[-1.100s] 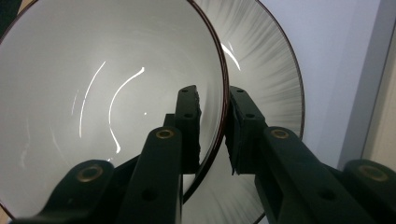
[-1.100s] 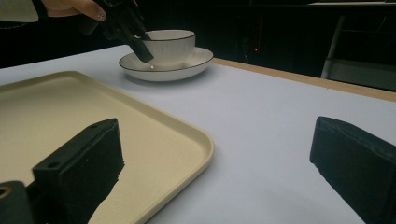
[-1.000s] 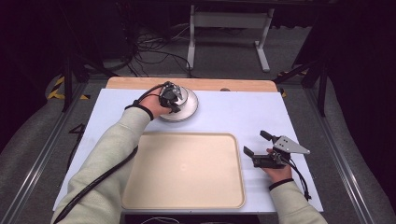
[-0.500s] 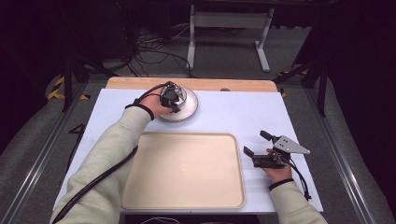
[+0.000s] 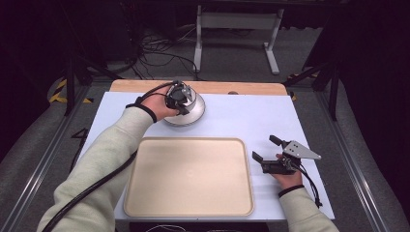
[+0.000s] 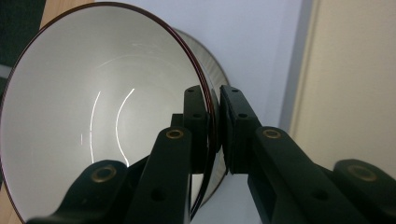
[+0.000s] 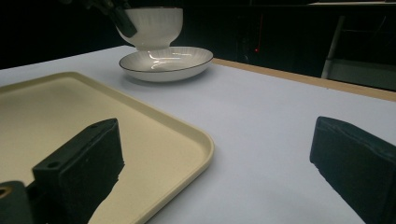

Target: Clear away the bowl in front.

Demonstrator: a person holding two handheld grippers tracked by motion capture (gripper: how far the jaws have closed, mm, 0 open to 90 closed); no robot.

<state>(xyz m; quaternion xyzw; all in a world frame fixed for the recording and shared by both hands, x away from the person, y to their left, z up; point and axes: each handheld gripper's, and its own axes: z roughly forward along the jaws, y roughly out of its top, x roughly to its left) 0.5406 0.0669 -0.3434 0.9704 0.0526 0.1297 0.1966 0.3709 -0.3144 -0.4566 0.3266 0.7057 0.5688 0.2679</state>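
Note:
A white ribbed bowl (image 7: 152,25) with a thin dark rim stands over a shallow white plate (image 7: 166,63) at the table's back left. My left gripper (image 6: 214,126) is shut on the bowl's rim, one jaw inside the bowl (image 6: 93,116) and one outside. From the high view, the left gripper (image 5: 180,98) covers most of the bowl, and the plate (image 5: 196,115) shows around it. I cannot tell whether bowl and plate touch. My right gripper (image 5: 265,148) rests open on the table, just right of the beige tray (image 5: 188,176), nothing between its jaws.
The tray (image 7: 70,112) lies bare at the front middle of the white table (image 5: 251,116). A wooden strip (image 5: 241,88) runs along the table's far edge. Beyond it stand a metal frame (image 5: 237,21) and cables on the floor.

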